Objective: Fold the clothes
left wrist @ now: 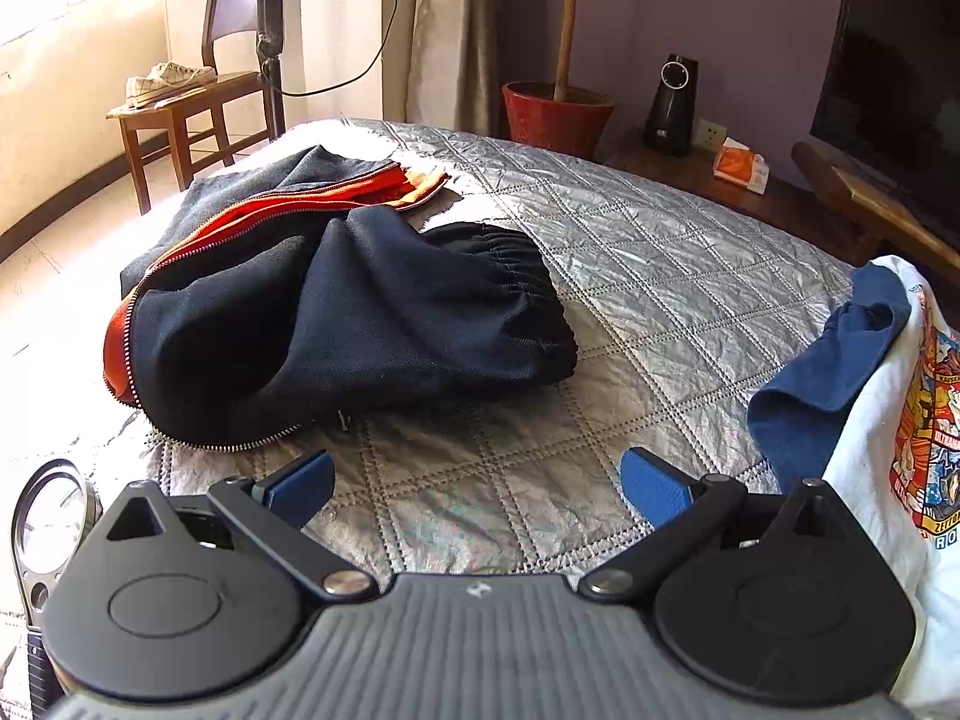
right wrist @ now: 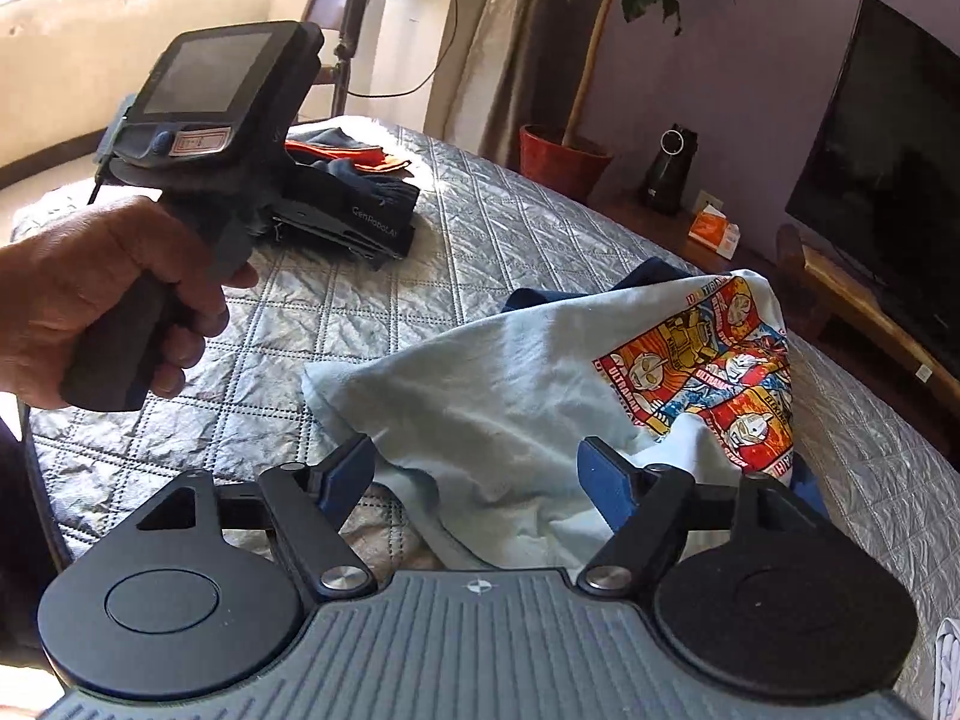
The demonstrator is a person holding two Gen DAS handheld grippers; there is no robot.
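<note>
Right up against the lens, the right claw [right wrist: 477, 480] stands spread wide with nothing in it, its blue pads on either side of the crumpled pale T-shirt [right wrist: 510, 384] that fills the lower middle of the right wrist view, the cartoon print [right wrist: 714, 384] bunched toward the right. The left claw [left wrist: 477, 483] is spread and bare too, over bare quilted bedspread [left wrist: 660, 276]; in the right wrist view a hand [right wrist: 90, 306] holds its grip at the left of the frame.

Nothing on the bed looks folded: the shirt is rumpled with a blue cloth [left wrist: 828, 372] over its edge at the right of the left wrist view, and the dark jacket with orange lining [left wrist: 336, 306] lies heaped in the centre left, beyond the left claw and apart from it.

To my eye, folding the shirt well means taking it by a hem or shoulder seam rather than mid-cloth, one claw at each corner, and spreading it flat with the print down. The blue cloth may drag along with it.
</note>
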